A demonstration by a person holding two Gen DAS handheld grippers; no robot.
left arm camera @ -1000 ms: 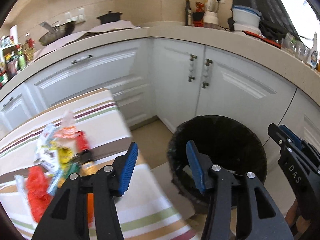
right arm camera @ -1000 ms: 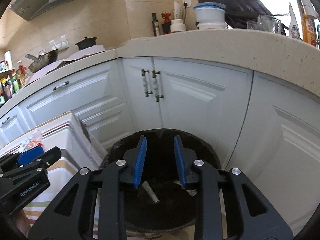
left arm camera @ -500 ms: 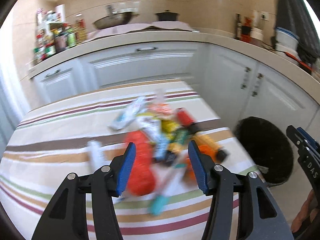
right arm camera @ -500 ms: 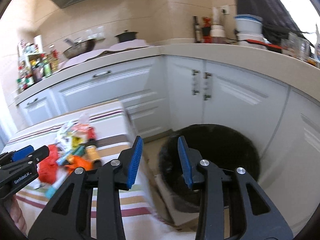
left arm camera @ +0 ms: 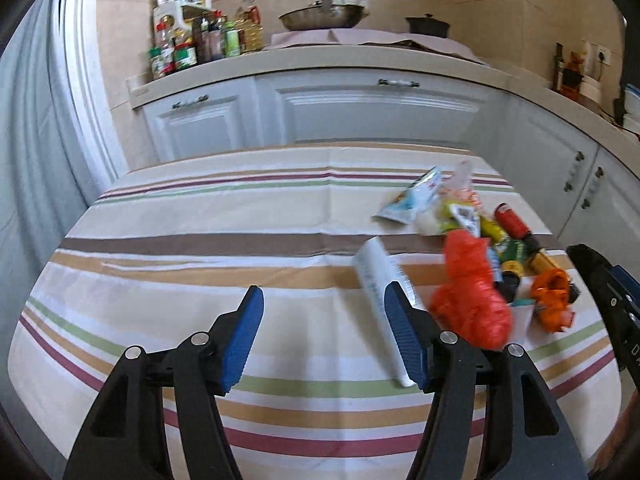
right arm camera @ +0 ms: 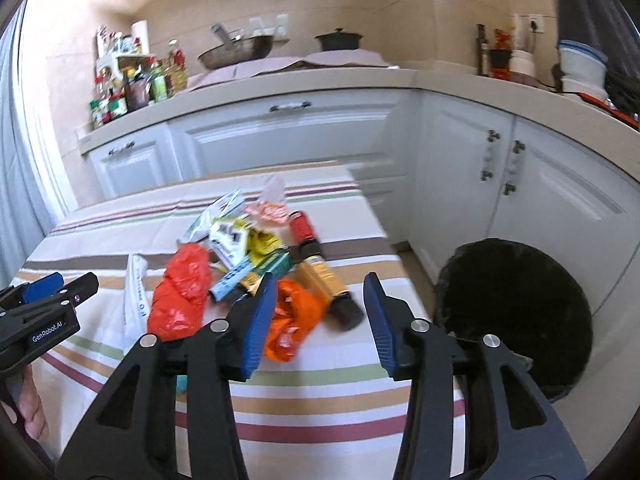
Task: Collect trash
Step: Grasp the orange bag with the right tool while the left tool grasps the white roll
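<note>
My left gripper [left arm camera: 324, 336] has just been opening, jaws wide, nothing between them, over the striped table [left arm camera: 200, 280]. My right gripper [right arm camera: 320, 312] has likewise just been opening, empty. Trash pile [right arm camera: 240, 264] lies on the table's right part; black bin [right arm camera: 520, 312] stands beside the table.

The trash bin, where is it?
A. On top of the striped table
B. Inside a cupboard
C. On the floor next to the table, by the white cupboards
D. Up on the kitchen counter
C: in the right wrist view the black trash bin stands on the floor past the edge of the striped table, in front of the white cupboards.
</note>
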